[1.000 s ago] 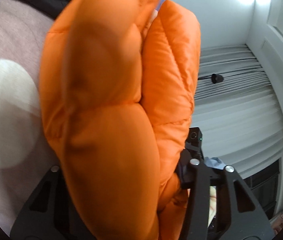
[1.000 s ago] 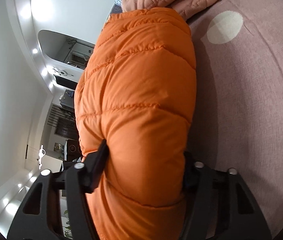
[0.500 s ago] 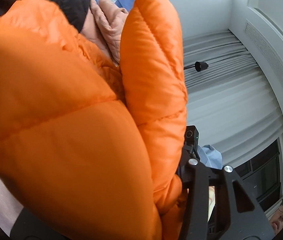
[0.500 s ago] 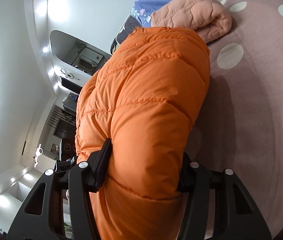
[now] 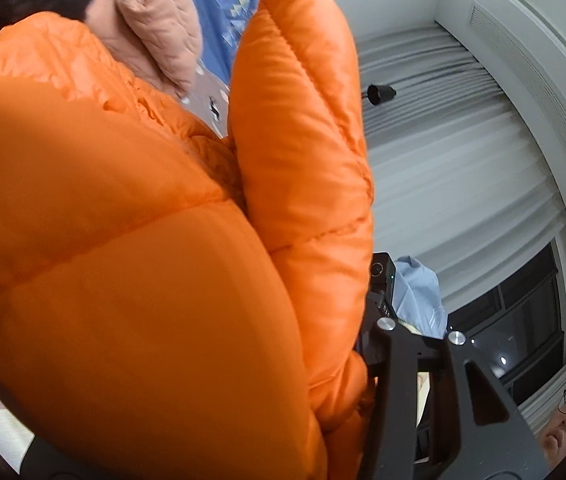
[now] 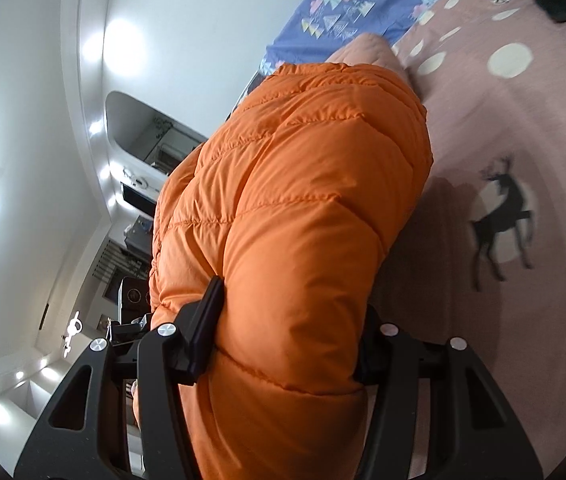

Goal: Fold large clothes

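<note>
While both grippers carry the orange puffer jacket above the pink bedspread, the right gripper pinches a thick fold; the left gripper seems clamped on another, one finger hidden. Lower evenly, keeping layers aligned.

One orange jacket (puffy), two tongs.
</note>
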Tool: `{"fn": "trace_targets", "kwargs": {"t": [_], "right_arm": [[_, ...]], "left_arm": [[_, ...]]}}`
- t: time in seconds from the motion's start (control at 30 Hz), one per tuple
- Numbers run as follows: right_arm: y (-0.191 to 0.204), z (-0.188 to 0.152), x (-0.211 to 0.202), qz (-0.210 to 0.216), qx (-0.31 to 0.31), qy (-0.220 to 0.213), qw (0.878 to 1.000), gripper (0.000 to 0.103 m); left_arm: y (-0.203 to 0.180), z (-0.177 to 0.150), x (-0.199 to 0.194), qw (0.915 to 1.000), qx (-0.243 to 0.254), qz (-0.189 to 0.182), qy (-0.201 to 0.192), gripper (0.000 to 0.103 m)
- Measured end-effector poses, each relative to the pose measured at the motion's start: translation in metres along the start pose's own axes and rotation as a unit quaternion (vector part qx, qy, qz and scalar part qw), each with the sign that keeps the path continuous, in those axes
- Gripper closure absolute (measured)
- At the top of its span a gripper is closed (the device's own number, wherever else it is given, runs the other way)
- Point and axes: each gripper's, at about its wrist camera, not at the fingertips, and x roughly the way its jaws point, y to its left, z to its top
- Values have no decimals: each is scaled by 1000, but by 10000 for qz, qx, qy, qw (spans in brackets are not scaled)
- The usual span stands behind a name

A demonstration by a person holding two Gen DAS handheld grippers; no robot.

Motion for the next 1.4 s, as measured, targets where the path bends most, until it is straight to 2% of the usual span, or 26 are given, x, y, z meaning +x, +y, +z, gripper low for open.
{"fn": "trace_targets", "kwargs": {"t": [0.3, 0.5, 0.67, 0.87, 1.03, 1.23, 1.4], "right_arm": [[-23, 13, -65, -46, 10, -504, 9987, 48], [-32, 30, -94, -112, -3, -754, 9971, 48], [-30, 55, -110, -74, -101, -969, 9952, 48], [-15, 89, -124, 51, -363, -1283, 9911, 48], [-1, 134, -132, 197, -575, -1483, 9871, 48], [10, 203, -124, 358, -756, -1657, 9826, 48], [3, 259, -110, 483, -822, -1756, 9798, 48]], "left_arm": [[-29, 1, 71, 9989, 306, -184, 314, 56], [-45, 16, 119, 9973, 409, -382, 482, 56], [-63, 33, 139, 9959, 575, -453, 523, 56], [-100, 75, 157, 9930, 914, -557, 496, 56], [-128, 116, 165, 9895, 1226, -636, 413, 56], [-156, 184, 180, 9846, 1588, -687, 251, 54], [-153, 246, 199, 9818, 1750, -735, 79, 53]]}}
